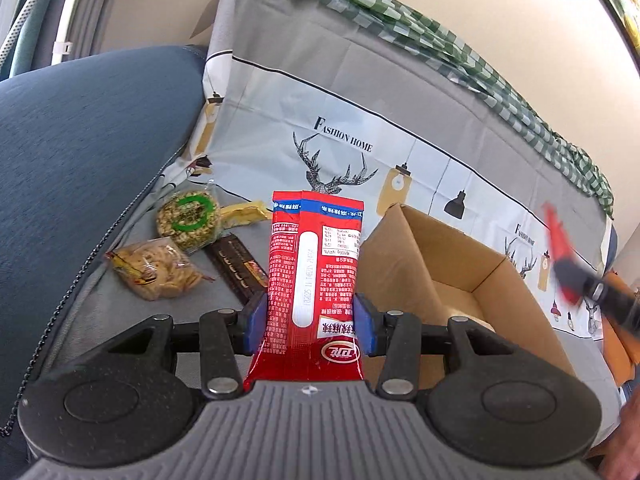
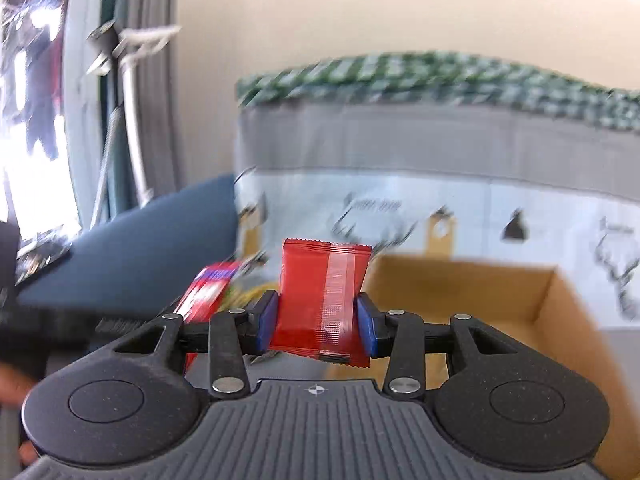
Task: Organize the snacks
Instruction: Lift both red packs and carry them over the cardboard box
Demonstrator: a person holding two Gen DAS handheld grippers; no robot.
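Carrying step: we hold a tall red packet [image 1: 314, 280] clamped in our left gripper [image 1: 311, 322] and a small red sachet [image 2: 322, 300] in our right gripper [image 2: 318, 322]; next, both go over the cardboard box [image 1: 448, 264] for release.

Left wrist view looks forward and slightly down along its claw [image 1: 308, 320], close over a sofa seat [image 1: 112, 312], right wrist view likewise along its claw [image 2: 316, 320], blurred, both share the box [image 1: 448, 264], printed cover [image 1: 360, 120], wall [image 1: 480, 8].
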